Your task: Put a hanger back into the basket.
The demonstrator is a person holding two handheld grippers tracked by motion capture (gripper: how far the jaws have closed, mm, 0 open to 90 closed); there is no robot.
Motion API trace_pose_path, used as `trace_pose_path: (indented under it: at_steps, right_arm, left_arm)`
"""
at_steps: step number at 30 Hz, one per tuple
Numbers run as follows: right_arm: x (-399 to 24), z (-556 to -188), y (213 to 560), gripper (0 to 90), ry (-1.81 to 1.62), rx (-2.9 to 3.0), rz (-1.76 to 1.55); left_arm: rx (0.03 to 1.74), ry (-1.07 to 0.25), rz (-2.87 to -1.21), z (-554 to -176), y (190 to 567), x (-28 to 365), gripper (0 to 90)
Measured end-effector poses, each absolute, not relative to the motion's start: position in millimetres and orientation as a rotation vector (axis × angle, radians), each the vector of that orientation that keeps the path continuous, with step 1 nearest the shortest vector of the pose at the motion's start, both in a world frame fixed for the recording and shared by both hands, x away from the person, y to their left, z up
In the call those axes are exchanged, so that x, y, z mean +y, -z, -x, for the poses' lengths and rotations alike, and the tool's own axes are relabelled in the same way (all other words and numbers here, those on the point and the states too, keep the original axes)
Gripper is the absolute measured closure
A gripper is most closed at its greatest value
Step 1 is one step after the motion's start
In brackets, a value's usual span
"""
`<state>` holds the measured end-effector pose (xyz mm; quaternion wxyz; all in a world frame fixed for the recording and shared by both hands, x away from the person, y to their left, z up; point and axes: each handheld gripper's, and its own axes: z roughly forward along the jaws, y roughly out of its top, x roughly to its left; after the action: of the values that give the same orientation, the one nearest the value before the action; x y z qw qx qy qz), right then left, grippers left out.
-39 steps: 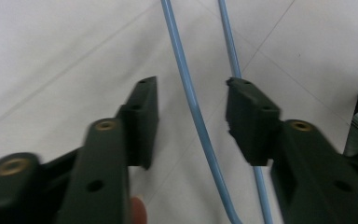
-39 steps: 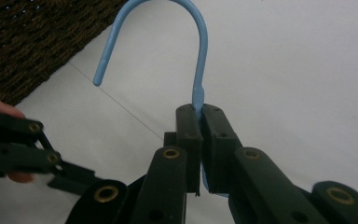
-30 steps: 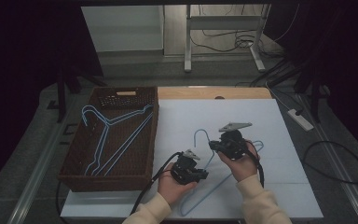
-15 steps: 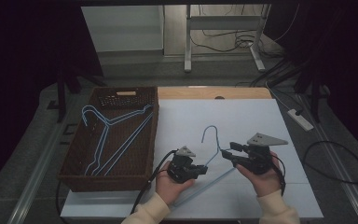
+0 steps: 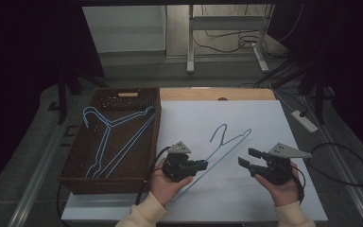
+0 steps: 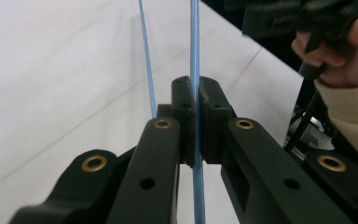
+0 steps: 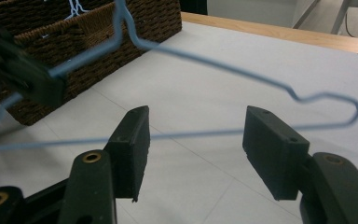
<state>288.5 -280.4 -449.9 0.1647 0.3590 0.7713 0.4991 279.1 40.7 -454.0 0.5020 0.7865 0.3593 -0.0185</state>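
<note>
A blue wire hanger slants over the white table top, hook toward the far side. My left gripper is shut on its long lower wire near the front end. In the left gripper view the pads of the left gripper pinch the hanger's wire. My right gripper is to the right of the hanger, apart from it. Its jaws have just been opening and hold nothing. In the right gripper view the hanger hangs beyond the right gripper.
A brown wicker basket sits at the table's left with several blue hangers inside; its wall also shows in the right gripper view. A wooden strip marks the far edge. A power strip and a cable lie right of the table.
The right gripper let go of the hanger near its hook, opened and moved off to the right. The left gripper stayed shut on the wire and lifted it a little.
</note>
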Motion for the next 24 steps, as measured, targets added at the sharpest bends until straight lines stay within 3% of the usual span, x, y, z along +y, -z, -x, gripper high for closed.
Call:
trace_pose_path:
  at_steps: [11,24]
  right_arm:
    - [-287.3,-291.7,460.1,41.0,-1.391,2.211,-1.055]
    - [-285.2,-295.6,468.6,40.1,-1.311,2.26,-1.058]
  left_arm:
    - [0.83,-0.002,-1.822,-268.3,415.1,79.2,85.8]
    - [0.874,-0.121,-1.743,-265.4,375.6,153.5,85.8]
